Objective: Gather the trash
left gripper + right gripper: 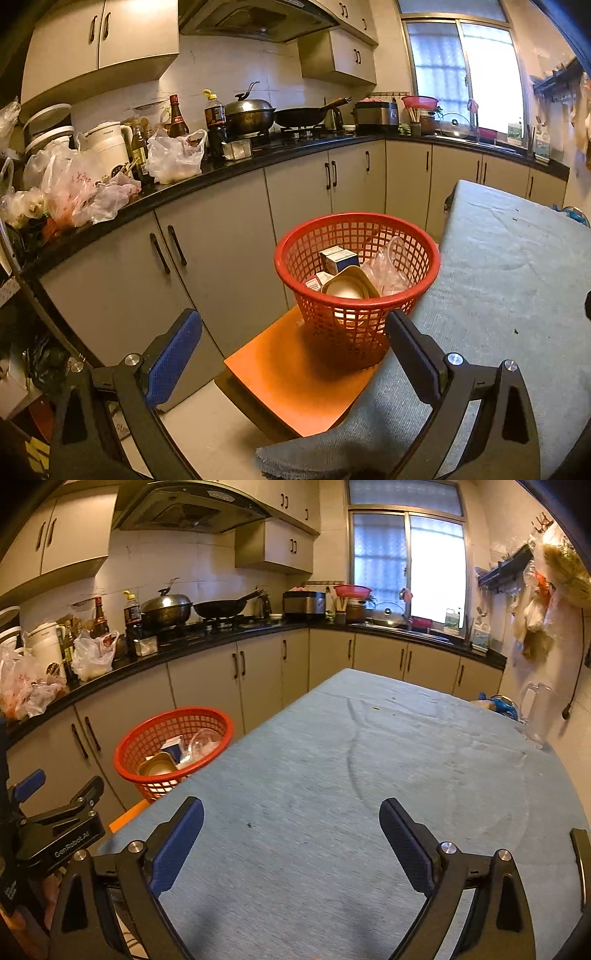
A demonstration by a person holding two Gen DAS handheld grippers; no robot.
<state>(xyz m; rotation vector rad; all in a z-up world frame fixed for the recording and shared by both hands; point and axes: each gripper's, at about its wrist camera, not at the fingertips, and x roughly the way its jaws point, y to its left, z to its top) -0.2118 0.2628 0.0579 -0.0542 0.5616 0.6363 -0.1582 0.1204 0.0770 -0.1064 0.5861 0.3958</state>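
Note:
A red mesh basket (pixel 343 325) stands on an orange stool (pixel 295 380) beside the table. Inside it lie a small blue-and-white box (pixel 338 258), a crumpled clear plastic container (pixel 388 266) and a pale paper bowl (pixel 347 286). My left gripper (pixel 293 317) hangs open in front of the basket with nothing between its fingers. My right gripper (pixel 291 805) is open above the blue-grey tablecloth (pixel 332 757), also holding nothing. In the right wrist view the basket (pixel 122 749) sits at the table's left edge, and the left gripper (pixel 62 782) shows at the far left.
A clear plastic jug (pixel 535 712) and a blue bundle (pixel 498 705) sit at the table's far right. Small crumbs dot the cloth. The black counter (pixel 258 158) carries plastic bags (pixel 173 155), bottles, a wok and pans. Grey cabinets line the walls behind the basket.

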